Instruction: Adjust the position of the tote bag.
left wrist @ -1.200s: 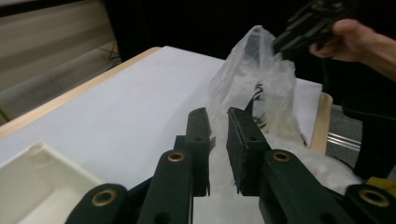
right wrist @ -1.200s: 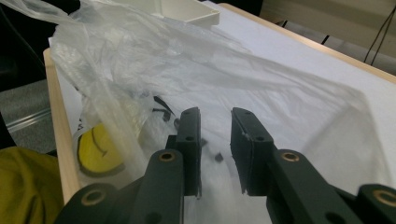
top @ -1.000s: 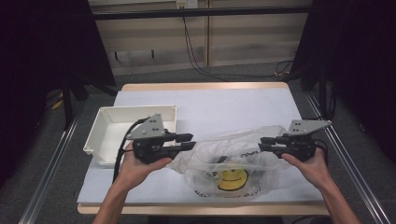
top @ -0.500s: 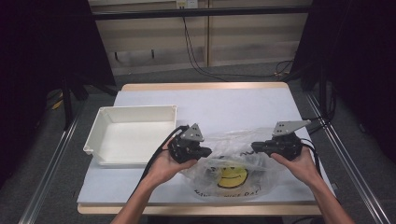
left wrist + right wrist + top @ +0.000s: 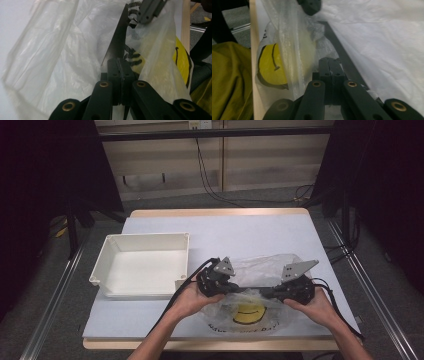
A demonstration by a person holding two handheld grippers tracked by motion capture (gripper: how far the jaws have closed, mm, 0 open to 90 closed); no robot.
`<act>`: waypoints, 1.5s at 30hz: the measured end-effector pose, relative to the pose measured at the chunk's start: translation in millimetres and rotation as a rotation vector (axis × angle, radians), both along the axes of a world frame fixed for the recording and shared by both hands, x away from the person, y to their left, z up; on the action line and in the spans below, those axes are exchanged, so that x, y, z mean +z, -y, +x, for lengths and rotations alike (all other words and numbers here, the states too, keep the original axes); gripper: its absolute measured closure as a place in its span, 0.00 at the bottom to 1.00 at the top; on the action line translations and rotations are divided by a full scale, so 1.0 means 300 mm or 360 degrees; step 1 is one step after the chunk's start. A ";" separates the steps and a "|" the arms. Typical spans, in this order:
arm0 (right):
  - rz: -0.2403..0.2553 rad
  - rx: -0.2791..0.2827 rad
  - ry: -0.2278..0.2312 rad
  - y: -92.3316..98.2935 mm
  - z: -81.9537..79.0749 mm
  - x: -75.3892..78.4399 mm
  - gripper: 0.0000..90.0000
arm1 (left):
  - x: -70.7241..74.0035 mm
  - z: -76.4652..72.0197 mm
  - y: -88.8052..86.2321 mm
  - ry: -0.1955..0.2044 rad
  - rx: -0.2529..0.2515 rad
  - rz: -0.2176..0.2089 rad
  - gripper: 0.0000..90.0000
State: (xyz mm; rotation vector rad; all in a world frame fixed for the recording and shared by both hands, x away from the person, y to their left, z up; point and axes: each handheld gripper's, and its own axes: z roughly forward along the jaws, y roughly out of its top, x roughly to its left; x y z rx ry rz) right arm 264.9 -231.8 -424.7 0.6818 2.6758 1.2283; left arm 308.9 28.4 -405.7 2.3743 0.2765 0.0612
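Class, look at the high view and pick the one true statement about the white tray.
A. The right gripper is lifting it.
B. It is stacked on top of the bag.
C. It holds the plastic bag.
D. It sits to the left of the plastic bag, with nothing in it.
D: the white tray rests on the table left of the plastic bag, its inside bare, while both grippers are over at the bag.

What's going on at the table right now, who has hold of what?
A person holds a two-jaw gripper in each hand over a clear plastic bag with a yellow smiley face lying on the white table. The left gripper and the right gripper face each other, both shut on the bag's film near its top. An empty white rectangular plastic tray sits to the left, untouched.
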 end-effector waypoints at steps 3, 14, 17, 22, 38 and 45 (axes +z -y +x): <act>-0.0025 0.0058 -0.0027 -0.017 -0.010 -0.010 1.00 | -0.023 0.011 0.005 -0.0020 0.0005 0.0019 0.98; 0.0058 -0.0133 0.0053 0.035 0.030 0.022 1.00 | -0.035 -0.051 0.008 -0.0049 -0.0122 0.0060 0.99; 0.0040 -0.0219 0.0047 0.037 0.049 0.009 0.97 | -0.050 -0.078 -0.008 -0.0065 -0.0155 0.0075 0.98; 0.0020 -0.0158 0.0020 0.019 0.041 0.000 1.00 | -0.072 -0.099 -0.021 -0.0098 -0.0174 0.0110 0.98; -0.0088 0.0018 -0.0026 0.040 -0.110 -0.028 1.00 | -0.135 -0.092 -0.085 -0.0162 -0.0080 0.0147 0.95; -0.0157 -0.0044 -0.0092 0.074 -0.103 -0.072 1.00 | -0.162 -0.084 -0.092 -0.0155 -0.0056 0.0219 0.96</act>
